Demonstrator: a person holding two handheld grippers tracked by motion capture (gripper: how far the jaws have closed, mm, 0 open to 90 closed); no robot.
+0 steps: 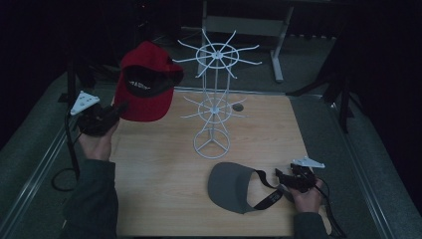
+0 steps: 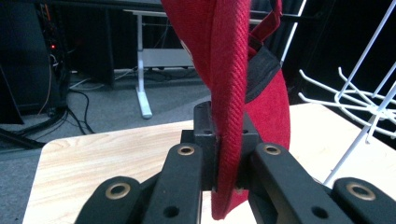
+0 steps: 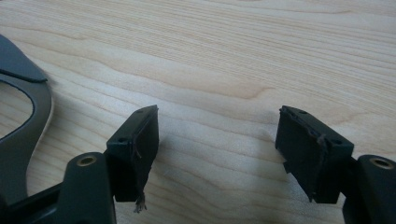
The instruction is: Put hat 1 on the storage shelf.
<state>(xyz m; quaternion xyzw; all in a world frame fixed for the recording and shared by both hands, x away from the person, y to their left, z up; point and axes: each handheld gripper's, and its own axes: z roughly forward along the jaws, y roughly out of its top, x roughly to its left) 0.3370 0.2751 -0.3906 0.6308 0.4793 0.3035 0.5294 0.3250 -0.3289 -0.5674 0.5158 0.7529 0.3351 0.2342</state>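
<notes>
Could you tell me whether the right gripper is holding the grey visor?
No: in the right gripper view the right gripper has its jaws apart over bare table, with the grey visor off to the side.

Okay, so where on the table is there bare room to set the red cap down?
The left gripper holds the red cap above the table's far left corner. Bare wood lies below it and down the left side, between the white wire rack and the left edge. The near right is crowded: the grey visor and the right gripper.
</notes>
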